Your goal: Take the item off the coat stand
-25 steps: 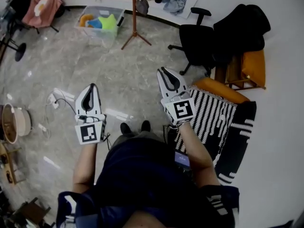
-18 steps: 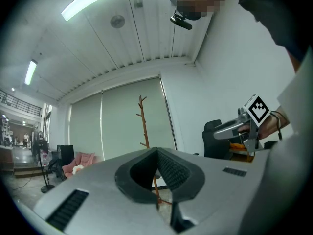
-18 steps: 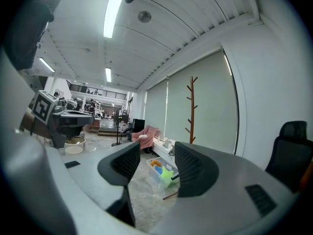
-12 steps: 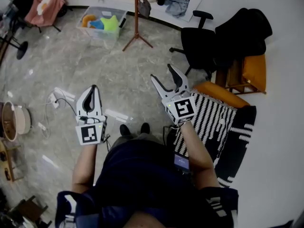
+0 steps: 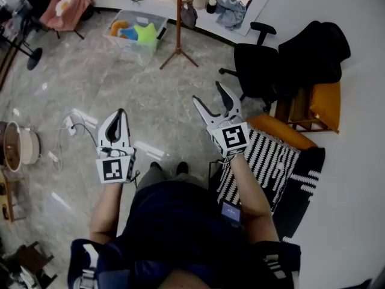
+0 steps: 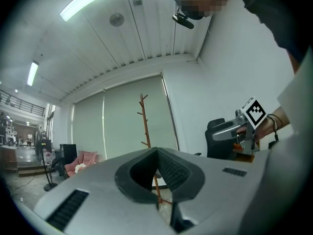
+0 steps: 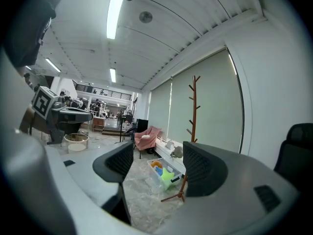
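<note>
1. The right claw (image 5: 209, 95) (image 7: 156, 168) is held out in front of the person. Its jaws stand wide and are opening, with nothing between them but a view of the floor (image 5: 150, 95).
2. The left claw (image 5: 118, 111) (image 6: 157, 152) is held level beside it, well apart. Its jaws are closed tip to tip and hold nothing.
3. Both claws point at the coat stand (image 5: 178, 23) (image 6: 145, 126) (image 7: 194, 111). It stands on the floor well ahead of them, a thin brown pole on splayed feet.
4. A dark item (image 5: 189, 15) sits right against the pole. Whether it hangs from a peg cannot be told from the head view, and neither claw touches it.
5. The upper pegs, seen from the two gripper views, are bare.
6. A clear bin (image 5: 135, 32) (image 7: 164, 173) of bright toys stands on the floor just left of the stand's feet.
7. A black office chair (image 5: 258, 62) stands to the right of the right claw.
8. Near the person's right side lies a black-and-white striped cloth (image 5: 258, 158). Beyond it is an orange seat (image 5: 325, 101) with dark clothing piled above.
9. A pink chair (image 5: 66, 5) stands in the far left corner.
</note>
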